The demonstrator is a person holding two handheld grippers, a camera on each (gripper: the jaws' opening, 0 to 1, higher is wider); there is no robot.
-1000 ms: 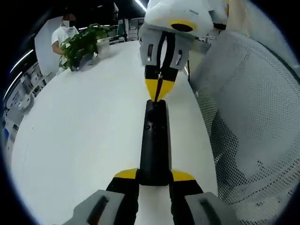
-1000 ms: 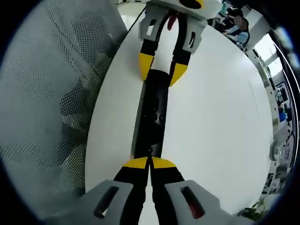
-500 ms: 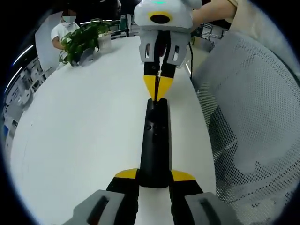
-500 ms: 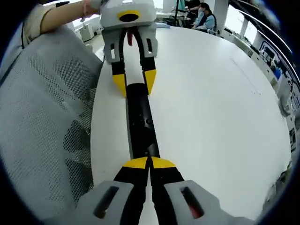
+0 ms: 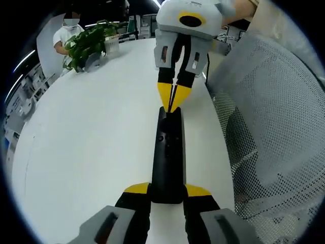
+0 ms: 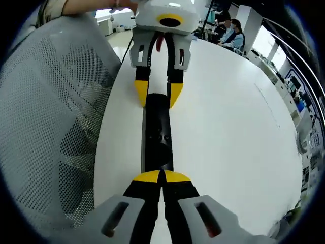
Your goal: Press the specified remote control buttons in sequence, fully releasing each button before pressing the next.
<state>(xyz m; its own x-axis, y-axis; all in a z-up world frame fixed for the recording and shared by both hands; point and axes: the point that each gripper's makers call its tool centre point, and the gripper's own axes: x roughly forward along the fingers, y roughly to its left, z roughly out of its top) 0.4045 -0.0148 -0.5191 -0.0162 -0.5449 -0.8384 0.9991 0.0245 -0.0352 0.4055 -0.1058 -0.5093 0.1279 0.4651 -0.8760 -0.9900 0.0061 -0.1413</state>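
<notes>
A potted plant (image 5: pixel 89 47) stands at the far edge of the white table (image 5: pixel 91 137), where one black remote (image 5: pixel 168 152) lies lengthwise. The left gripper (image 5: pixel 168 190) clamps its near end to steady it. The right gripper (image 6: pixel 162 176), jaws closed and empty, rests its tips on the far end (apparently pressing a button). One mesh chair (image 5: pixel 269 117) stands beside.

An office: long white table (image 5: pixel 91 132), mesh chair (image 5: pixel 274 117), potted plant (image 5: pixel 89 46).
</notes>
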